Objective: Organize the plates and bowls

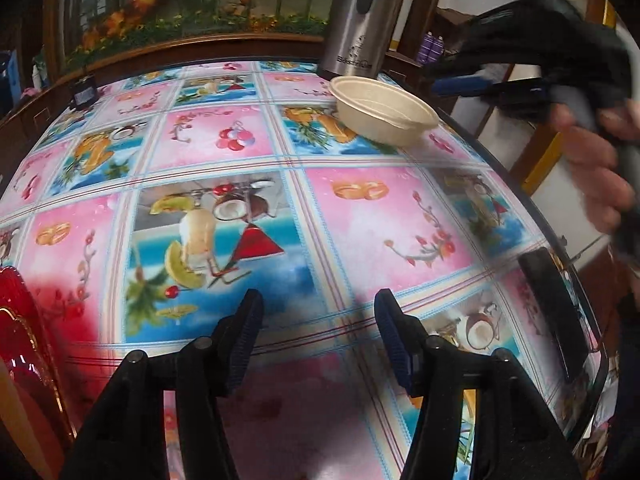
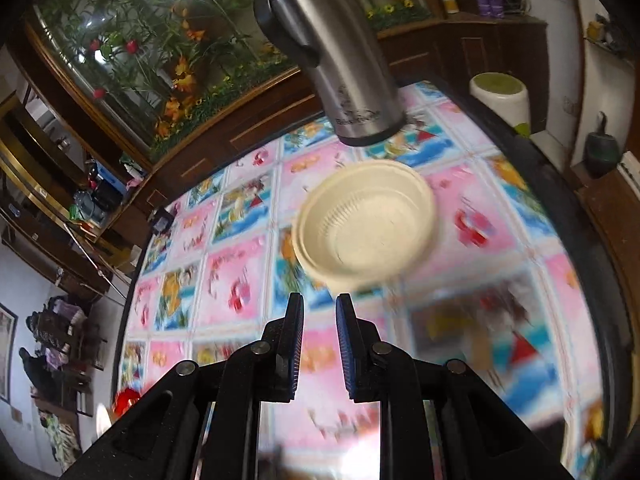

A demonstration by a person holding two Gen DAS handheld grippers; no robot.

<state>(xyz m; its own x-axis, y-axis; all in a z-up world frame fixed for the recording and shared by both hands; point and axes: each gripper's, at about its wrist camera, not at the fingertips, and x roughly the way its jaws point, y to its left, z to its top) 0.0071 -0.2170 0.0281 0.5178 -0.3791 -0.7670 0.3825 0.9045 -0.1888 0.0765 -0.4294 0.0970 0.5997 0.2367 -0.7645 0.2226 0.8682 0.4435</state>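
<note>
Bowl lies just ahead of right gripper, jaws narrowly apart, empty; left gripper wide apart, farther off.

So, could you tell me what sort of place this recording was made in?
Most likely a lived-in home dining or living room. A fruit-patterned tablecloth covers the table, a steel thermos jug stands behind a cream bowl, and a large planted aquarium in dark wood cabinetry sits behind.
</note>
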